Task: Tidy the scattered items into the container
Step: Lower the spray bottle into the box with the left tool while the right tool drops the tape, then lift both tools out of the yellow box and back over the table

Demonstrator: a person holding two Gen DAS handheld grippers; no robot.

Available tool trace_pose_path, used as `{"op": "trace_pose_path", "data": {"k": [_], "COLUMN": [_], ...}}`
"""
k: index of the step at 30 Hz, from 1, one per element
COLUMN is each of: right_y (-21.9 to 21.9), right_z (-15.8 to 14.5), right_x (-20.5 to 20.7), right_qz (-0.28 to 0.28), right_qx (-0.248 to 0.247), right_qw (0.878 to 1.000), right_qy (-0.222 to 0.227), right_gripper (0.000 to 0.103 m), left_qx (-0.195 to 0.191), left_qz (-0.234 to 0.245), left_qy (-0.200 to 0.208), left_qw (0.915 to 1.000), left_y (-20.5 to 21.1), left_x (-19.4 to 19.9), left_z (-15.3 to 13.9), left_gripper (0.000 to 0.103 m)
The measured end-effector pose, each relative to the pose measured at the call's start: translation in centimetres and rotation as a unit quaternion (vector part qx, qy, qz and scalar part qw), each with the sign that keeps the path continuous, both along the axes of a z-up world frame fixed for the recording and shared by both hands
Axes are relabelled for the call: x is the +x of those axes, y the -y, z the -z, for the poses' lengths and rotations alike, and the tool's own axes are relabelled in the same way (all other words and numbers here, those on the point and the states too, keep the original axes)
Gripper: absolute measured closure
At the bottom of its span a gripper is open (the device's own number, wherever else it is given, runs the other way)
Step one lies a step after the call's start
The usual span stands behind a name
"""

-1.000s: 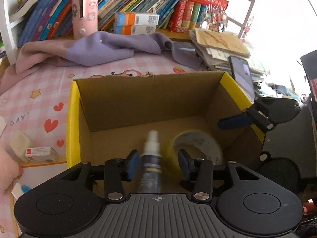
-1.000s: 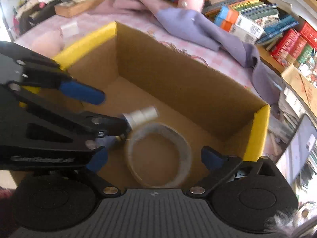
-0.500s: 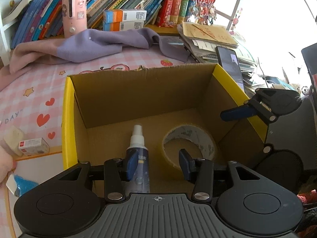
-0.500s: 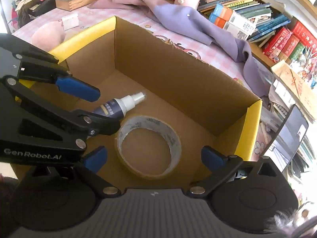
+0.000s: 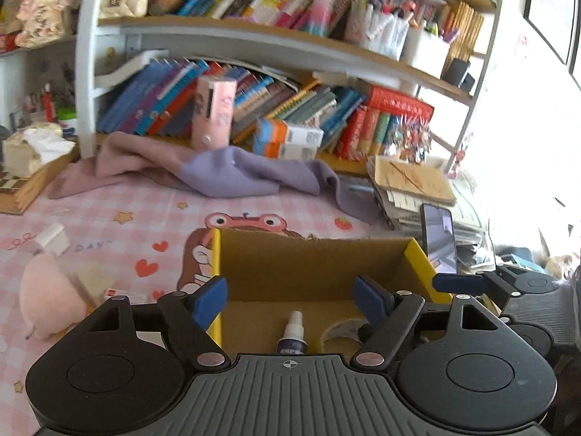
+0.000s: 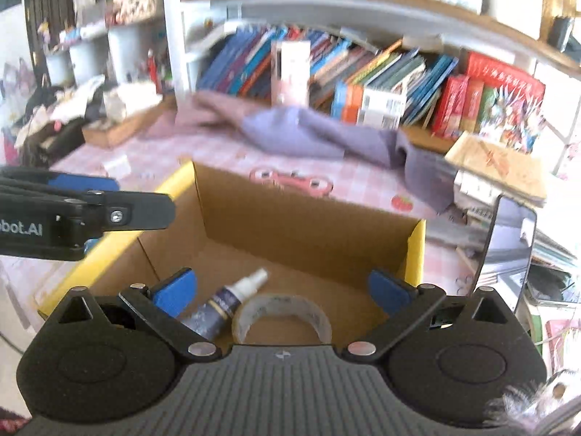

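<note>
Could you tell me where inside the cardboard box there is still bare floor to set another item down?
The cardboard box has bare floor along its far wall, beyond the spray bottle and tape roll, and in the right-hand corner past the roll. The near side is crowded: bottle and roll lie side by side there, under both open hand-held grippers.

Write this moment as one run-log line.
left gripper: open, empty | right gripper: open, empty | cardboard box: holds spray bottle, tape roll

Pink checked tablecloth [image 5: 152, 218] carries cardboard box [image 5: 308, 265], purple cloth [image 5: 232, 174], pink plush [image 5: 43, 296], phone [image 5: 438, 232].
</note>
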State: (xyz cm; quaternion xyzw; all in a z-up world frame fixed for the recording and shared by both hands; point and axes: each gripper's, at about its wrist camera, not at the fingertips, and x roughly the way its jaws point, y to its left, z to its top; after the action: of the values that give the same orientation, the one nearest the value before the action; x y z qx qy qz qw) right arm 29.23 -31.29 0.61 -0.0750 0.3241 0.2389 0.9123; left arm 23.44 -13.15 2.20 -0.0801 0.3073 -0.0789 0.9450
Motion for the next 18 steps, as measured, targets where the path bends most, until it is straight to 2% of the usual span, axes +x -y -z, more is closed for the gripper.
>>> {"op": "trace_pose_path", "data": {"k": [5, 9, 13, 18], "right_y": [0.2, -0.3, -1.4, -2.4], "right_z": [-0.6, -1.1, -1.8, -2.6], "right_x": [-2.0, -3.9, -6.1, -8.9], "right_qz": [0.019, 0.047, 0.07, 0.116], "right_qx": [0.016, 0.013, 0.0, -0.016], "right_qw": [1.0, 0.997, 0.994, 0.988], "right_qy": [0.018, 0.053, 0.08, 0.099], "right_gripper": [0.001, 0.0, 0.0, 0.0], "left_qx": [0.006, 0.001, -0.017, -0.054], "left_qz": [-0.001, 0.005, 0.016, 0.039], "left_qy": [0.015, 0.036, 0.065, 0.068], "left_qw": [0.9999, 0.9993, 0.9976, 0.9955], "left_y": [-0.4, -1.3, -2.8, -5.1], "left_x": [-1.8, -3.7, -5.3, -6.3], "left_z": [-0.3, -0.4, -0.5, -0.6], "left_gripper": [0.023, 0.022, 0.018, 0.017]}}
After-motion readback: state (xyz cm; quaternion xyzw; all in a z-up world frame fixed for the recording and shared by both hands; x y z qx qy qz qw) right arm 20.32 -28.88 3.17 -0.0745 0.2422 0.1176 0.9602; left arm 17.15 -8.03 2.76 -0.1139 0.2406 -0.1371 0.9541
